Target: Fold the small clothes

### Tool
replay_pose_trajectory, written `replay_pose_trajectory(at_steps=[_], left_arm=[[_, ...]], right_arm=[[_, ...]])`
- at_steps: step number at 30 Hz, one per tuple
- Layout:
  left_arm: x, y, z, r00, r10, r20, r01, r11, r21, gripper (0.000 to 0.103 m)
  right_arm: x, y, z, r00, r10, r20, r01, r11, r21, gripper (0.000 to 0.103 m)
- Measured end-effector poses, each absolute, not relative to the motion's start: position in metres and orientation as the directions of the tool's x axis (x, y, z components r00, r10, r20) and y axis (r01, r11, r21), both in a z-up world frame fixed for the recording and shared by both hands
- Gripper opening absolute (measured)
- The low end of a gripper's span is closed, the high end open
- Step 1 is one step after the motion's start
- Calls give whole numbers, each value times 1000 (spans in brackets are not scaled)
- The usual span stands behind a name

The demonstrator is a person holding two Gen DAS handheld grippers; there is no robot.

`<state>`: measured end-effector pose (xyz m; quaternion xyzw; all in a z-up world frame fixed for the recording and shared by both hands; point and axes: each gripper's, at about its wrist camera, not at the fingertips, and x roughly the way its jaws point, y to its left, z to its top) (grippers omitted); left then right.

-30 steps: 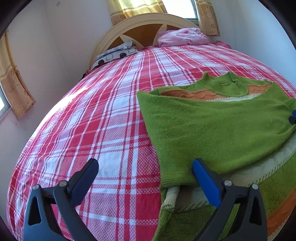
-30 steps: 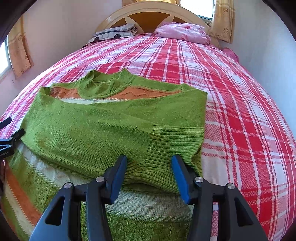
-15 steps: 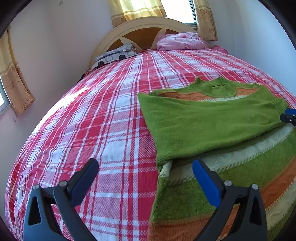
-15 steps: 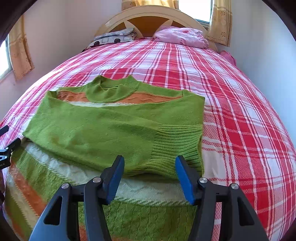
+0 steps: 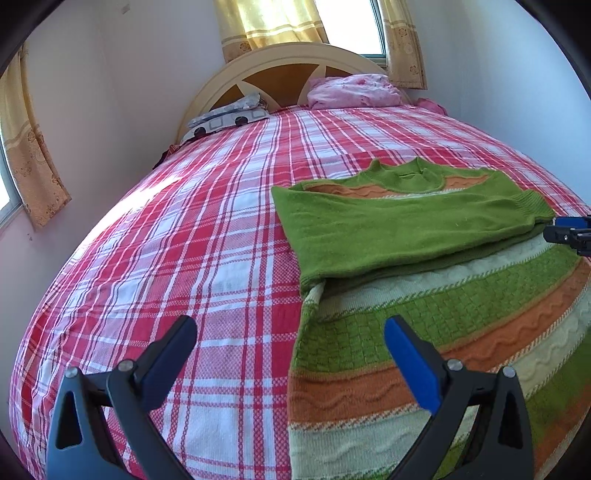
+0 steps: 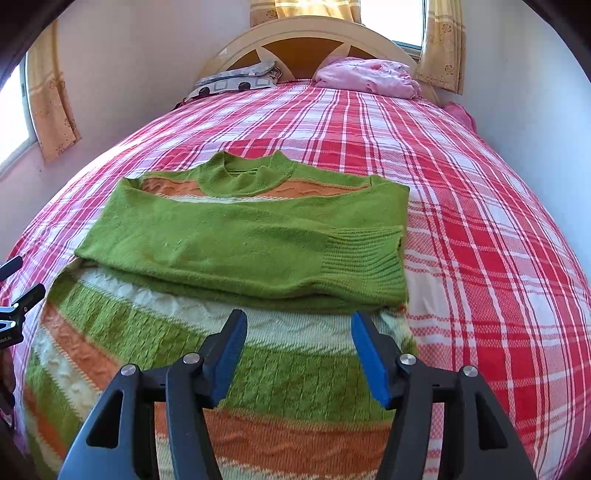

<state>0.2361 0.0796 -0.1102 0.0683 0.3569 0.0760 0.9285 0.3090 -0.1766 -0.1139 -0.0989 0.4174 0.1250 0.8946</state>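
Left tool (image 5: 290,339): black frame w/ blue pads, jaws spread wide, nothing between them; it hangs over the near left edge of the green, orange & cream striped knit sweater (image 5: 424,332). One finger sits over the red-and-white plaid bed cover (image 5: 203,240), the other over the knit.

Right tool (image 6: 295,343): same build, jaws apart, nothing pinched; both blue pads hover over the cream band of the sweater (image 6: 258,354), just short of the folded plain-green sleeve w/ ribbed cuff (image 6: 258,251). Cuff lies just ahead & slightly right of this tool.

Sweater lies flat on the bed, directly ahead of both tools; sleeves folded across the chest, collar (image 6: 245,177) at the far end, striped body nearest the tools. In the left wrist view the right tool's tip shows at the far right, beside the cuff.

Further out: curved cream-and-wood headboard (image 6: 306,40), grey patterned pillow (image 6: 236,79), pink bundle of bedding (image 6: 369,75), yellow curtains (image 5: 269,26) by the windows.
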Motion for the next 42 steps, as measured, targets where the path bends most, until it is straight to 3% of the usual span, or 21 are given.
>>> replay_pose_trajectory(at_steps=[24, 42], left_arm=[[170, 61, -103, 740, 135, -659, -51, 988, 144, 103], [124, 55, -111, 723, 152, -674, -19, 979, 201, 103]], right_arm=[[223, -181, -114, 588, 176, -790, -369, 927, -67, 63], [166, -182, -116, 572, 169, -803, -402, 911, -94, 64]])
